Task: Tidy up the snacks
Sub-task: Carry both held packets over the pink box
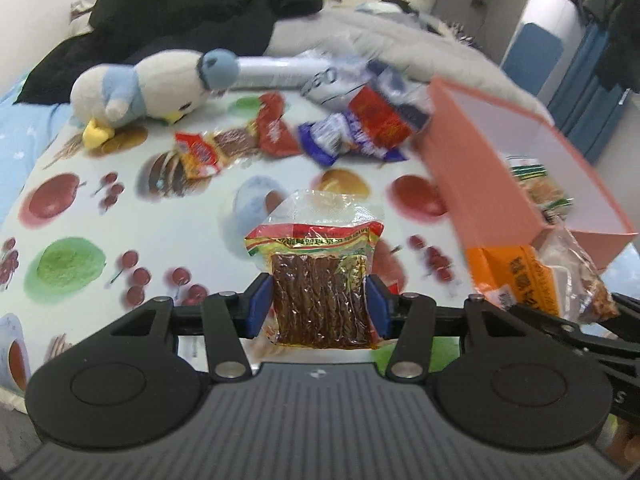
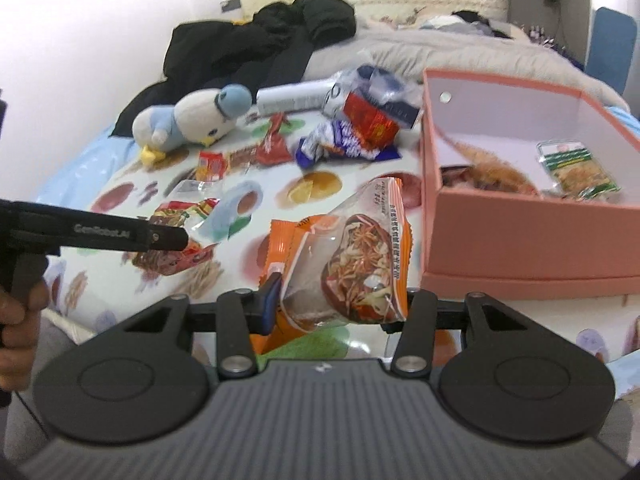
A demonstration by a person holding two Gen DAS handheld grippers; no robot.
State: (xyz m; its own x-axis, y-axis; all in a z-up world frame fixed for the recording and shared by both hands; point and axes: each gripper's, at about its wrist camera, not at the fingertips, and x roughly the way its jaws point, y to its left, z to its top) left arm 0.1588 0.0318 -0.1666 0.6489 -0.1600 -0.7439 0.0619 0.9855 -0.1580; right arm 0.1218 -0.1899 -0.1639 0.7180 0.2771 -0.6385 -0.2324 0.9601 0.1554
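low in both frames, left gripper (image 1: 320, 304) clamps a brown packet (image 1: 320, 300); right gripper (image 2: 340, 304) clamps an orange bag (image 2: 352, 264) beside the box (image 2: 520, 240).

Left wrist view: sits just behind the left gripper (image 1: 320, 300), angled down across a fruit-print cloth (image 1: 120, 208), close above it; a pink box (image 1: 472, 184) stands at right, a plush penguin (image 1: 148, 88) far left.

Right wrist view: sits just behind the right gripper (image 2: 336, 300), angled down likewise, near the same cloth (image 2: 352, 184); the box (image 2: 520, 240) fills the right side.

Shared ground: cloth, box, penguin (image 2: 192, 120), the heap of snack packets (image 1: 352, 128) beyond, and black clothing (image 1: 192, 4) at the back. The left gripper's finger enters the right view from the left edge.
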